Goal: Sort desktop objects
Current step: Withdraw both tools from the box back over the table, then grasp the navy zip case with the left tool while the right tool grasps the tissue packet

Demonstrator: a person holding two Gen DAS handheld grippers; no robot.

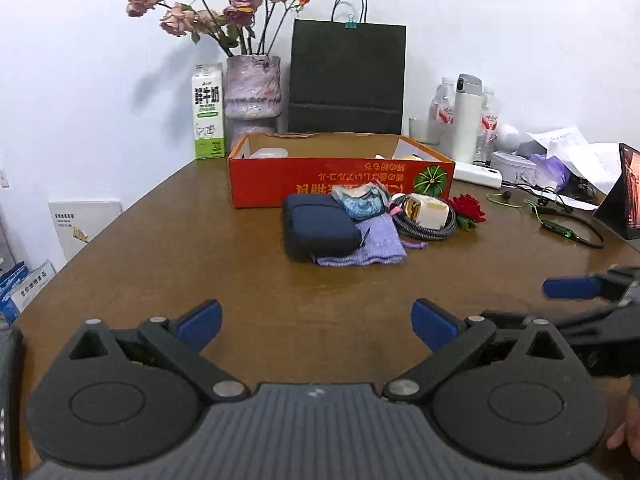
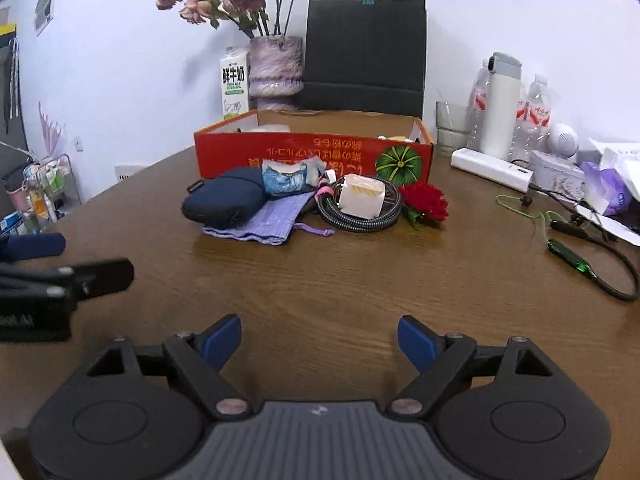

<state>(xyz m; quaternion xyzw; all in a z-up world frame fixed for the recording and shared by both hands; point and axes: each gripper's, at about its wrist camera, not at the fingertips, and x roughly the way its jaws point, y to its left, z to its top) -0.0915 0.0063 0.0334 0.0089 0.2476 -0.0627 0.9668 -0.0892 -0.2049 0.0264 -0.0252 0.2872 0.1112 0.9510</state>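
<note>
A pile lies in front of an open red cardboard box (image 1: 280,184) (image 2: 248,152): a dark blue pouch (image 1: 318,226) (image 2: 224,200), a purple knit bag (image 1: 366,248) (image 2: 268,220), a blue patterned pouch (image 1: 362,200) (image 2: 288,178), a white charger on a coiled cable (image 1: 426,210) (image 2: 362,196) and a red fabric rose (image 1: 468,208) (image 2: 428,200). My left gripper (image 1: 316,326) is open and empty above the table, well short of the pile. My right gripper (image 2: 320,340) is open and empty, also short of the pile.
Behind the box stand a milk carton (image 1: 208,112), a vase of dried roses (image 1: 252,88) and a black paper bag (image 1: 346,80). At right are bottles, a white thermos (image 2: 500,108), a power strip (image 2: 492,170), a green earphone cable (image 2: 568,256), tissues and papers.
</note>
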